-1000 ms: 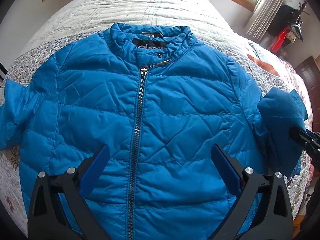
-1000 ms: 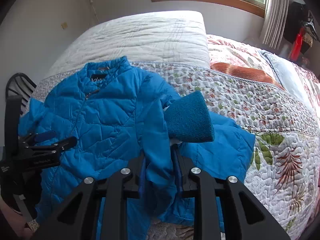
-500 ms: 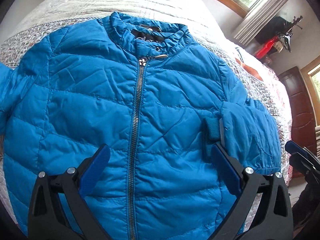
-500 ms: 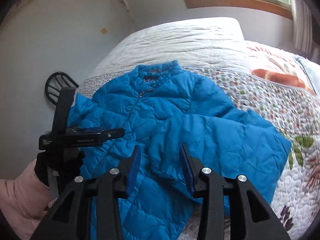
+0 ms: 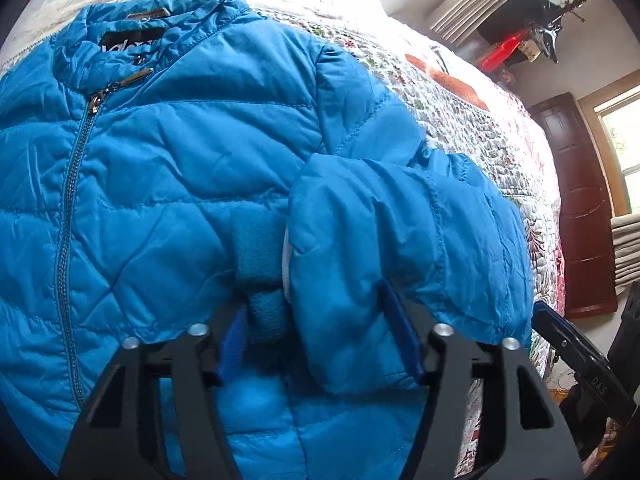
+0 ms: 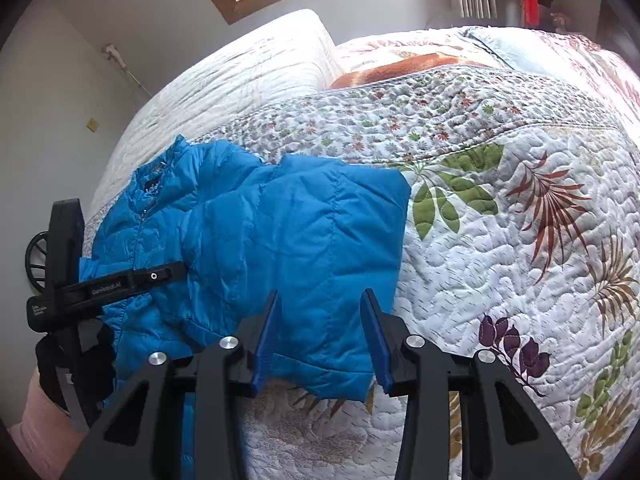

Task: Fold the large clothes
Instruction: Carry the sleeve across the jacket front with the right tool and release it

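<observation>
A blue quilted jacket (image 5: 168,184) lies zipped, front up, on the bed. Its right sleeve (image 5: 384,236) is folded in over the chest, the knit cuff (image 5: 262,272) pointing at me. My left gripper (image 5: 320,340) is open, its fingers straddling the cuff and sleeve end, the fabric bulging between them. My right gripper (image 6: 322,336) is open and empty, low over the folded sleeve (image 6: 320,236) at the jacket's right edge. The left gripper (image 6: 120,280) also shows in the right wrist view, over the jacket's front.
The bed carries a floral quilt (image 6: 500,240) to the right of the jacket and a white cover (image 6: 240,72) behind it. A dark wooden door (image 5: 580,208) and red items stand beyond the bed. A black fan (image 6: 38,256) sits by the wall.
The right gripper carried the sleeve over the chest, opened and drew back to the right. The left gripper moved right and down onto the sleeve end, its fingers narrowing around it.
</observation>
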